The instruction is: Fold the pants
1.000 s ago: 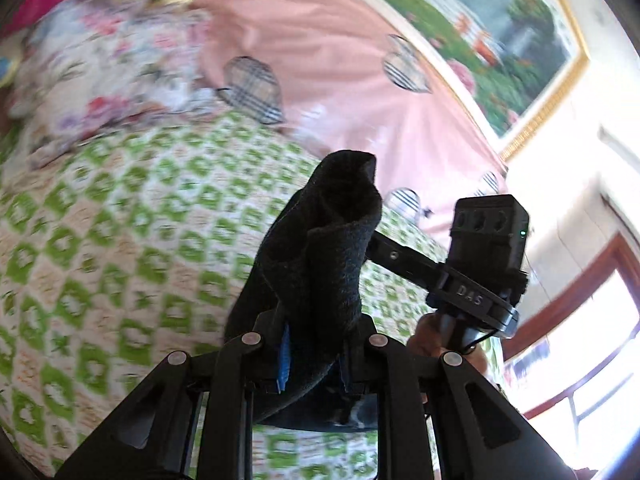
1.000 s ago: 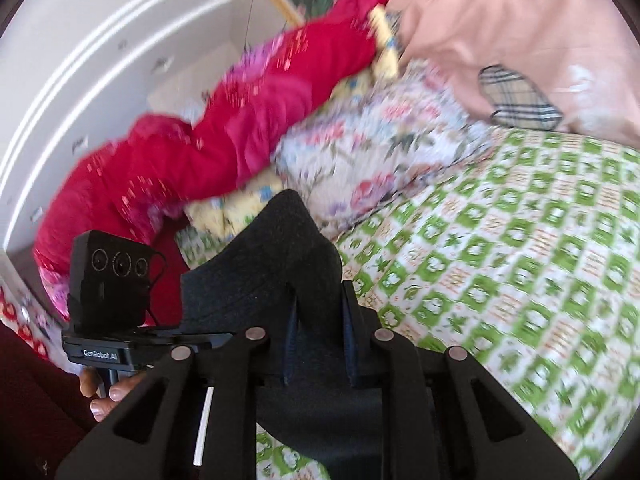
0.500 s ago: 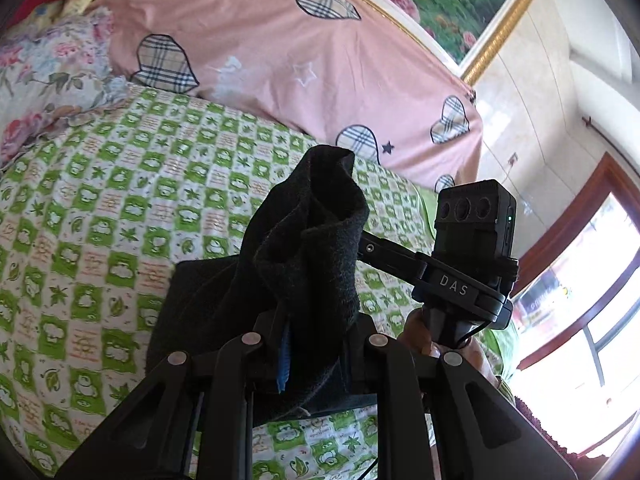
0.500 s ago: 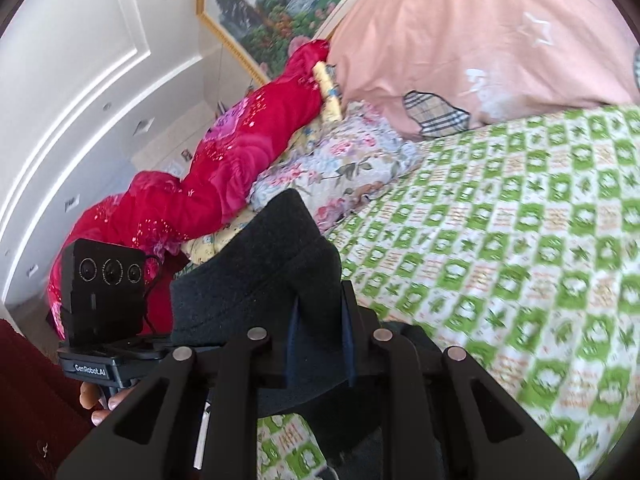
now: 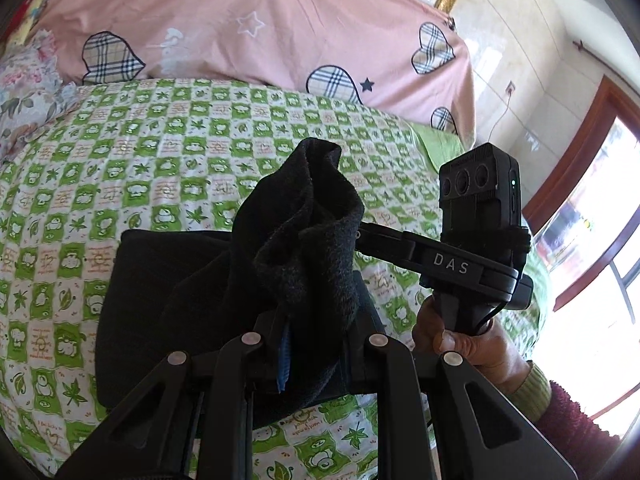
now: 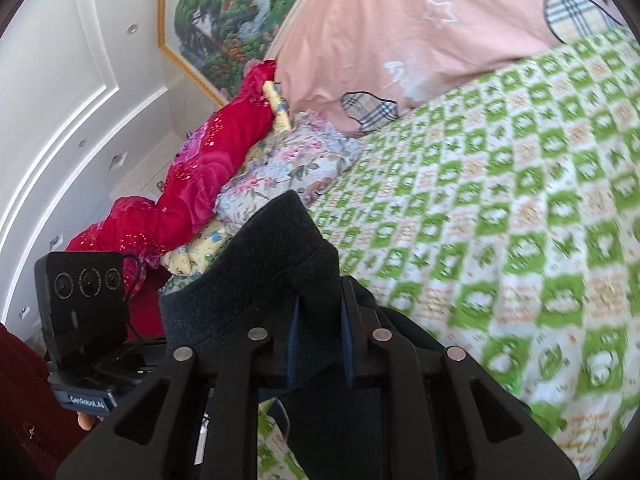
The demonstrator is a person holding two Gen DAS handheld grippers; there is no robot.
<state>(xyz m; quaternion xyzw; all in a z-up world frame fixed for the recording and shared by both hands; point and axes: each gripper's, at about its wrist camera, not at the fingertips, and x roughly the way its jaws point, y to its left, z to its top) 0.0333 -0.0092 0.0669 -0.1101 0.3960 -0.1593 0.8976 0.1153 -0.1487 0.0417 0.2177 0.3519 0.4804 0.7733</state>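
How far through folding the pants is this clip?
Midway. Done: part of the pants already lies flat on the bedspread. In hand: the left gripper and right gripper each pinch a bunched edge. Left: lay it over, release, smooth.

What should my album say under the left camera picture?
Left gripper pinching dark pants above a green checked bedspread.

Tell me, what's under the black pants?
The black pants lie partly on the green checked bedspread, which shows all around them. Their near end is pinched up in the left gripper. Whatever lies beneath the cloth itself is covered.
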